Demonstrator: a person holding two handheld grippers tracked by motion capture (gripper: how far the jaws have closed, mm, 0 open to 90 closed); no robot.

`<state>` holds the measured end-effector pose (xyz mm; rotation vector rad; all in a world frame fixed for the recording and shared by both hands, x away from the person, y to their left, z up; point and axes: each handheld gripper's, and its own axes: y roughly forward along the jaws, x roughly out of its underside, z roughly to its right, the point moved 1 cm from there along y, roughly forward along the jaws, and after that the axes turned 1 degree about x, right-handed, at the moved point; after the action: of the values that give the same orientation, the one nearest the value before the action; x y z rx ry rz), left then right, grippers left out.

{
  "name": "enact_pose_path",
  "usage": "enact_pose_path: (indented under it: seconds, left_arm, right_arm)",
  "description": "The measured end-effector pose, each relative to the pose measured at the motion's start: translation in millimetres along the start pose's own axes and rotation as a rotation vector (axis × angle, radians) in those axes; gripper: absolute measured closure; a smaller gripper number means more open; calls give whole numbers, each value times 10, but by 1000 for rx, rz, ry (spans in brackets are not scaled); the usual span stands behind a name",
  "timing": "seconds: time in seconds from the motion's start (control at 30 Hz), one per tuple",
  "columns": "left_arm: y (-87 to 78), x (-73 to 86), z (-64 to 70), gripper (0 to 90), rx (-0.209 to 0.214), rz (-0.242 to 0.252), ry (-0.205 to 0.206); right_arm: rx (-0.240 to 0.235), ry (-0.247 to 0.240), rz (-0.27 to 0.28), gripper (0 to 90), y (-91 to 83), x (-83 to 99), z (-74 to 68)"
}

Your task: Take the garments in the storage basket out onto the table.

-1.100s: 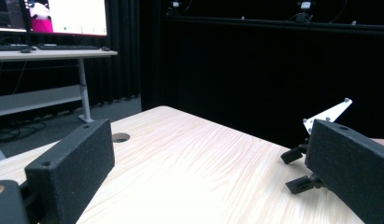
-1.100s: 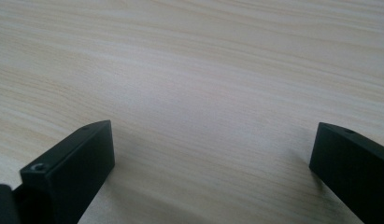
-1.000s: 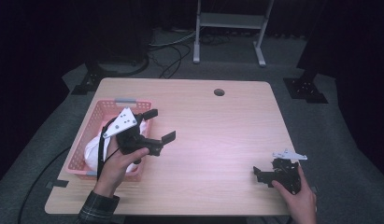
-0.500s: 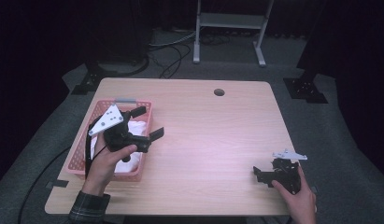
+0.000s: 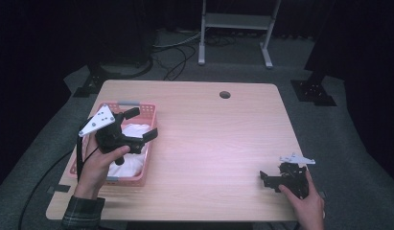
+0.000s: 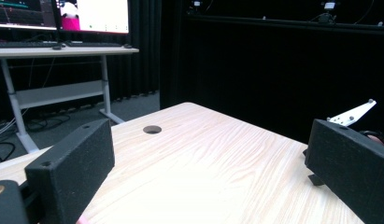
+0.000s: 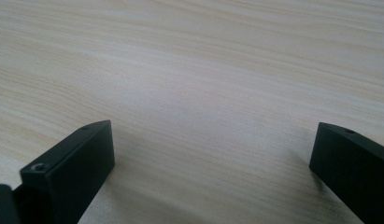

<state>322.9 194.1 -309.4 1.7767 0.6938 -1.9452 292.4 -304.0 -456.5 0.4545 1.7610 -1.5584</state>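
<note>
Landmark: the pink basket (image 5: 149,111), at the left side of the desk (image 5: 218,139).

- White cloth (image 5: 126,163) lies bunched inside the basket, heaped toward its near end. No fold or hem can be made out from the high view.
- My left hand-held gripper (image 5: 142,123) hangs above the basket, jaws spread wide with nothing between them, pointing out over the basket's right rim rather than down into it. In the left gripper view (image 6: 206,168) I look across bare desk at the cable hole (image 6: 152,129), so the cloth sits below my line of sight.
- My right hand-held gripper (image 5: 266,178) is well apart from the basket, resting low near the desk's front right corner. Jaws released and empty; the right gripper view (image 7: 210,172) looks at plain wood grain between them.

Handling judgement: the cloth looks soft, light and limp. It should crush rather than resist, will drape once lifted, and won't break. Slipping is unlikely if I pinch a raised ridge of the heap, not a flat patch. Best hold: the highest bunched fold near the basket's middle, clear of the mesh walls, so a jaw does not snag the rim. The basket itself seems light and may drag along if the cloth catches.
</note>
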Motion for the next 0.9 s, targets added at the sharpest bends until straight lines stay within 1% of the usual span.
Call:
enact_pose_path:
  seconds: [0.17,0.33,0.53,0.9]
  left_arm:
    - [-60,-14,-69,10,-15,-1,-9]
    - [-154,-18,-147,10,-29,-8,-6]
    - [-286,-46,-259,10,-51,4,-14]
    - [-484,-32,-398,10,-73,-9,-19]
  right_arm:
    - [0,0,0,0,0,0,0]
    - [0,0,0,0,0,0,0]
    - [0,0,0,0,0,0,0]
    - [0,0,0,0,0,0,0]
